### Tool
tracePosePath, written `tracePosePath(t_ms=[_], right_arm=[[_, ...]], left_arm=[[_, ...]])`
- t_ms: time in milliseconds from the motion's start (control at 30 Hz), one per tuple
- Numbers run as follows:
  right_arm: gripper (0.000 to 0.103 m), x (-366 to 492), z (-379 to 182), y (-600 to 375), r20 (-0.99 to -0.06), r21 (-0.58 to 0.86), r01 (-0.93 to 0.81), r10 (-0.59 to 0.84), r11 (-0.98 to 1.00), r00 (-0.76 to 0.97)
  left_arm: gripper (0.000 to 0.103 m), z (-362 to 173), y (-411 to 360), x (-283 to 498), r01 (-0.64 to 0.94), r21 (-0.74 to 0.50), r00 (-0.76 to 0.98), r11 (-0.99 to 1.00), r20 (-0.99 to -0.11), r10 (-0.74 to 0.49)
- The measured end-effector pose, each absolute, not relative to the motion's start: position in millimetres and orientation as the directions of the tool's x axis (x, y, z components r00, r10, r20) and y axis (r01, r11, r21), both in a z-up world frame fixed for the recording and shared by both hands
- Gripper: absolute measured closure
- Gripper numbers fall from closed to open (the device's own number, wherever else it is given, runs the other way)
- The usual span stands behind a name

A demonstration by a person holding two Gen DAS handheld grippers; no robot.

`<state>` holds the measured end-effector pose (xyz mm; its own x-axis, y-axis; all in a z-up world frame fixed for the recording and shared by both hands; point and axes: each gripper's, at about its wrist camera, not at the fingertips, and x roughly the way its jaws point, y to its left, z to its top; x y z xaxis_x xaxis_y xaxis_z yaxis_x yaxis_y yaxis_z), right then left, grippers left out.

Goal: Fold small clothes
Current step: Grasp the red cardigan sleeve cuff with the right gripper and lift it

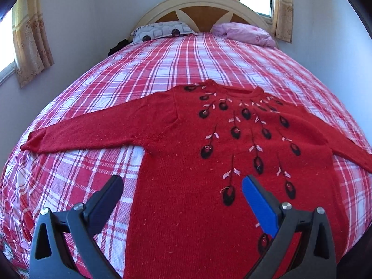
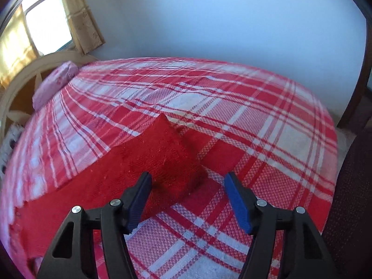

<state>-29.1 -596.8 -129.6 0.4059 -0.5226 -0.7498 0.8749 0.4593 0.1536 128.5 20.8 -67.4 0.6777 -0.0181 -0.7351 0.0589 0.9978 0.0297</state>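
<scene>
Right wrist: right tool [image 2: 187, 180] parted, empty, sweater sleeve [image 2: 162, 153] cuff between fingers, untouched.

Right gripper [image 2: 188, 180]: black arms, blue pads, jaws apart, nothing pressed between them; enters from 6 o'clock. Red sleeve [image 2: 160, 153]: lies on the plaid blanket [image 2: 267, 139], cuff end pointing toward 12 o'clock, its lower edge just ahead of the jaw gap. Pink pillow [image 2: 55, 81]: 10 o'clock, against the headboard [image 2: 14, 88]. Curtain [image 2: 81, 14]: 11 o'clock, beside the window [image 2: 46, 21].
</scene>
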Motion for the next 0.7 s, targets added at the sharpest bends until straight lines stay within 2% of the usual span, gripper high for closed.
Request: tracePosePath(t_ms=[33,100,133,200,300,400,500,600,700], right_arm=[[0.039,-23.3,-130.5,-593.7,-0.75,0.106,0.873,-0.539,0.476,0.385],[0.06,-16.1,-130.7,-585.9,-0.737,0.066,0.852,-0.551,0.52,0.393],[0.064,-13.5,-130.5,-583.5,-0.737,0.052,0.844,-0.55,0.533,0.393],[0.084,-10.1,-130.0,-582.6,-0.741,0.058,0.831,-0.534,0.554,0.407],[0.095,-4.2,-128.0,-584.5,-0.755,0.075,0.82,-0.504,0.568,0.419],[0.096,3.1,-118.6,-580.1,-0.77,0.067,0.816,-0.49,0.574,0.409],[0.096,9.5,-90.5,-560.6,-0.744,0.125,0.784,-0.465,0.609,0.48],[0.096,30.9,-49.4,-521.5,-0.698,0.146,0.698,-0.427,0.701,0.575],[0.096,63.0,-7.7,-471.4,-0.653,0.202,0.561,-0.317,0.803,0.688]], left_arm=[[0.0,-68.9,21.0,130.3,0.062,0.031,0.675,0.998,-0.738,-0.019],[0.0,-73.1,19.6,132.9,0.07,0.027,0.663,0.997,-0.748,-0.026],[0.0,-74.2,19.7,135.1,0.072,0.023,0.659,0.997,-0.752,-0.03],[0.0,-77.3,20.2,136.3,0.074,0.017,0.652,0.997,-0.757,-0.035],[0.0,-80.4,23.0,138.2,0.077,0.01,0.645,0.997,-0.763,-0.042],[0.0,-79.8,30.1,136.7,0.069,0.009,0.651,0.998,-0.758,-0.039],[0.0,-77.4,39.1,136.2,0.054,0.011,0.668,0.999,-0.744,-0.028],[0.0,-77.2,50.0,139.3,0.035,-0.003,0.671,0.999,-0.741,-0.026],[0.0,-79.0,58.5,140.8,0.02,-0.025,0.667,0.999,-0.745,-0.032]])
